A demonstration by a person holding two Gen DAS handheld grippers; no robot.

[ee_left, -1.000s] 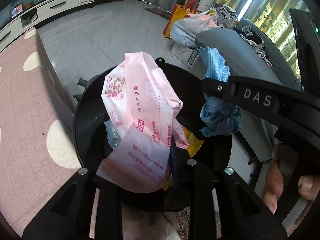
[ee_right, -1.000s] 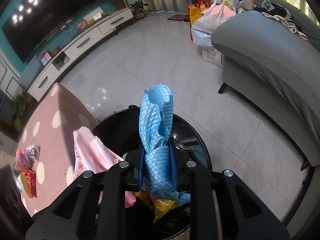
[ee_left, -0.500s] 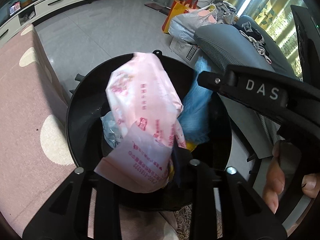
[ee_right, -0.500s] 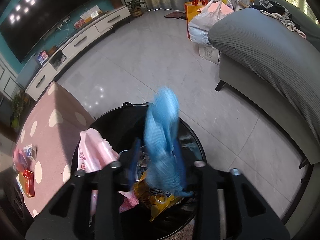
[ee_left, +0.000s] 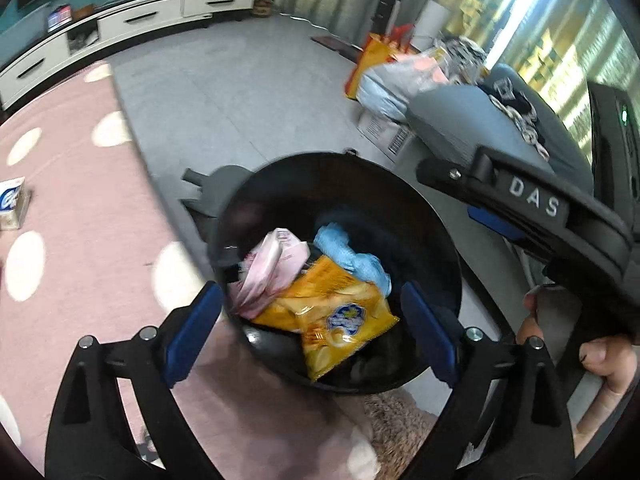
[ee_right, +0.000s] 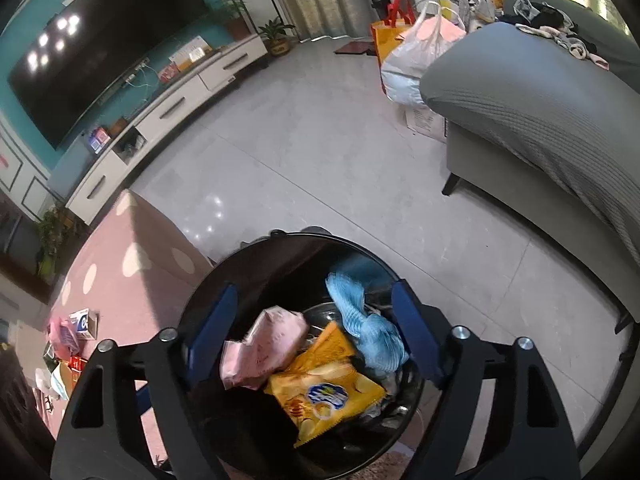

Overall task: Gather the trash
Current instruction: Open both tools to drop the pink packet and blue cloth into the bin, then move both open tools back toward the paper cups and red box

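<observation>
Left wrist view: the left gripper (ee_left: 310, 330) is held above a black bin (ee_left: 420, 208), jaws wide and opening, nothing pinched between the blue pads (ee_left: 192, 336). Inside the bin a pink wrapper (ee_left: 268, 272), a yellow snack bag (ee_left: 332, 312) and a blue cloth (ee_left: 356, 260) are seen lying loose; the wrapper leans on the left inner wall, the snack bag overlaps its lower edge, and the cloth sits behind the bag toward the right. The right gripper (ee_left: 492, 196) is seen at the right over the bin rim, gripped by a hand (ee_left: 600, 360). Right wrist view: the right gripper (ee_right: 316, 328) is also pointed down into the bin (ee_right: 240, 264), jaws wide and opening, nothing clamped; the blue cloth (ee_right: 368, 328) lies just inside the right pad (ee_right: 416, 336), whether touching cannot be told. The pink wrapper (ee_right: 268, 344) and snack bag (ee_right: 324, 396) are seen below between the fingers. A pink dotted table (ee_right: 132, 280) touches the bin on the left, with small boxes and wrappers (ee_right: 68, 340) left on its far end. A grey sofa (ee_right: 540, 120), a plastic bag (ee_right: 416, 60), a TV (ee_right: 92, 52) and a white cabinet (ee_right: 168, 112) are visible around a grey tiled floor (ee_right: 320, 140).
</observation>
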